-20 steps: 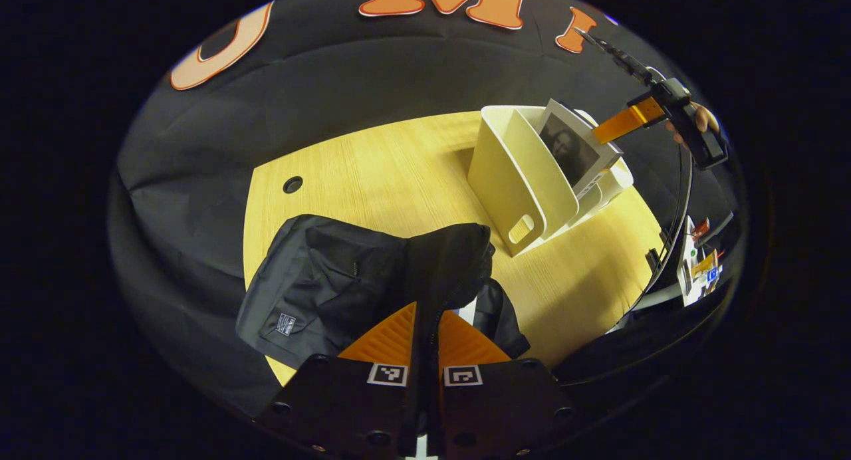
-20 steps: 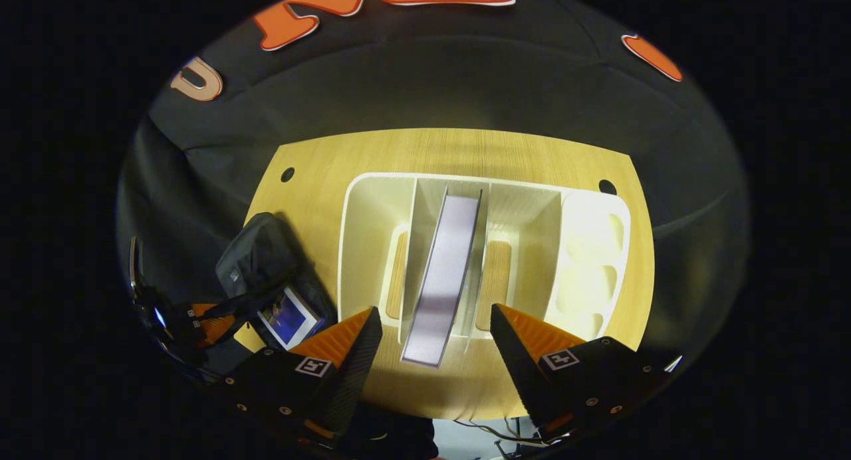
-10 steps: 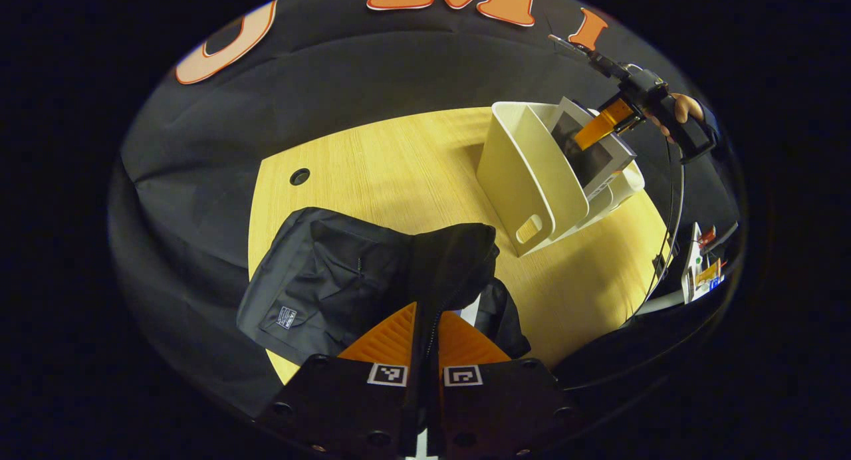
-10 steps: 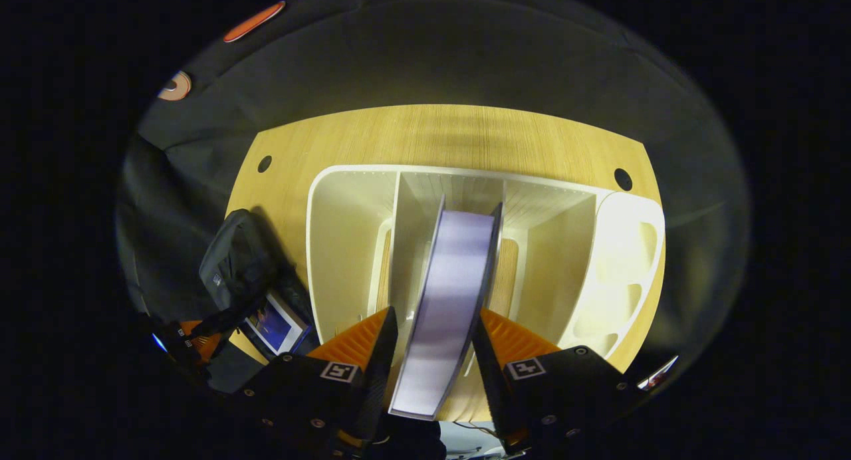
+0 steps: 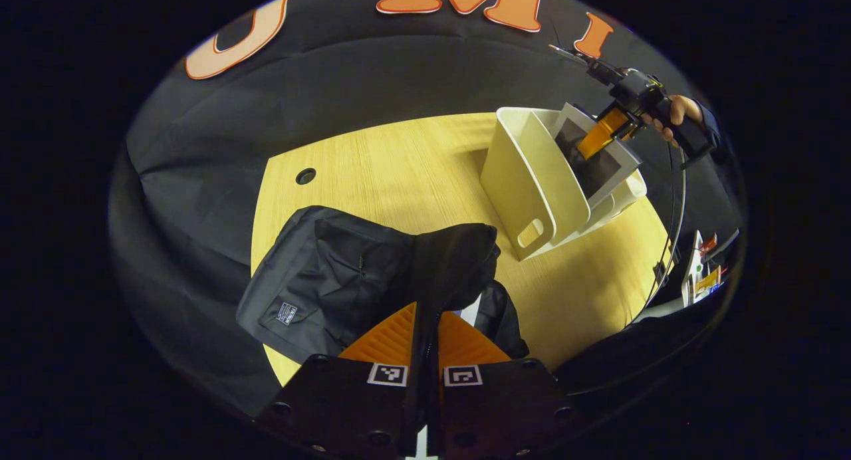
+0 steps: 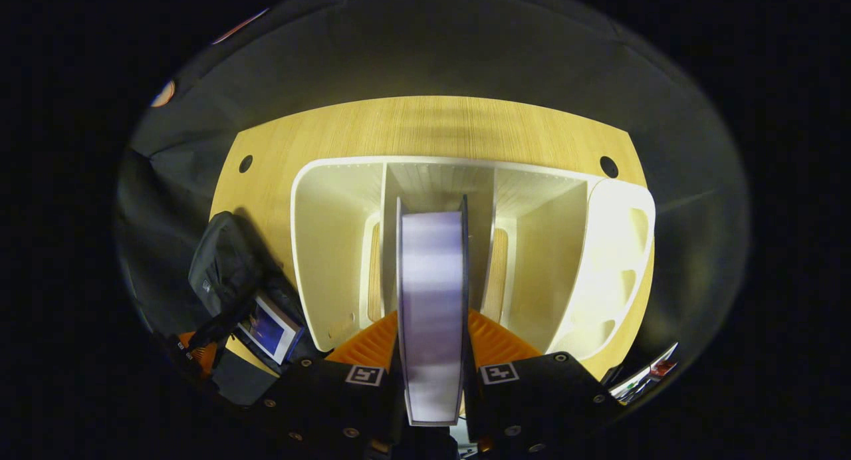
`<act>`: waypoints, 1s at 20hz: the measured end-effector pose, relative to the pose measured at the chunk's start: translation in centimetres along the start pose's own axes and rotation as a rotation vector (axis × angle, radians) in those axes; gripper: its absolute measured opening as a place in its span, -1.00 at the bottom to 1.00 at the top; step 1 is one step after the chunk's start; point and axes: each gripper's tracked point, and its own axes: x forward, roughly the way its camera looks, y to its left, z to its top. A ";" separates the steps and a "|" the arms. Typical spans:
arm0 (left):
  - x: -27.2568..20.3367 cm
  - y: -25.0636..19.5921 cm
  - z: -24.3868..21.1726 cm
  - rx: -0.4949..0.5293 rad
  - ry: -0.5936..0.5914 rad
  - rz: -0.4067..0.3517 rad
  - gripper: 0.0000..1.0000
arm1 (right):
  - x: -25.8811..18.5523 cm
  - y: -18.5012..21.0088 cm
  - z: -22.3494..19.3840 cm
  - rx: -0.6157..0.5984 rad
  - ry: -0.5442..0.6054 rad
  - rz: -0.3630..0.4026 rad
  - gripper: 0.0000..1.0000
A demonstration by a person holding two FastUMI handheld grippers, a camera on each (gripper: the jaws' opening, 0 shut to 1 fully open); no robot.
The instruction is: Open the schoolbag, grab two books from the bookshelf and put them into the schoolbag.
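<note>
The black schoolbag lies on the wooden table, and my left gripper is shut on a raised fold of its opening flap. In the right gripper view the same schoolbag lies at the lower left with one book showing inside its open mouth. The cream bookshelf stands in front of me, and my right gripper is shut on a book standing upright in its middle slot. From the left gripper view, that right gripper clamps the book in the bookshelf.
The wooden table has a round cable hole at the back left. A hand holds the right gripper, with a cable trailing down. Small colourful items sit beyond the table's right edge.
My right gripper moved down over the shelf's book and closed its fingers onto it; the book now stands straighter. The left gripper kept hold of the bag flap.
</note>
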 end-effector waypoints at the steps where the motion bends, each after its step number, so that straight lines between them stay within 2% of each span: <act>1: -0.1 0.1 -0.2 0.005 -0.005 -0.003 -0.88 | -0.6 0.1 -0.2 0.000 -0.008 -0.004 -0.23; 6: -1.0 0.4 -0.4 0.043 -0.028 -0.030 -0.88 | -3.4 0.5 -2.5 0.034 -0.049 -0.011 -0.24; 12: -1.5 0.9 -0.5 0.087 -0.043 -0.064 -0.88 | -5.6 0.8 -7.2 0.113 -0.070 -0.013 -0.24; 16: -1.6 0.7 -1.3 0.140 -0.048 -0.103 -0.88 | -6.8 1.9 -10.7 0.156 -0.079 0.021 -0.24; 20: -1.4 0.9 -1.3 0.172 -0.053 -0.135 -0.88 | -7.6 1.7 -14.0 0.209 -0.087 -0.006 -0.24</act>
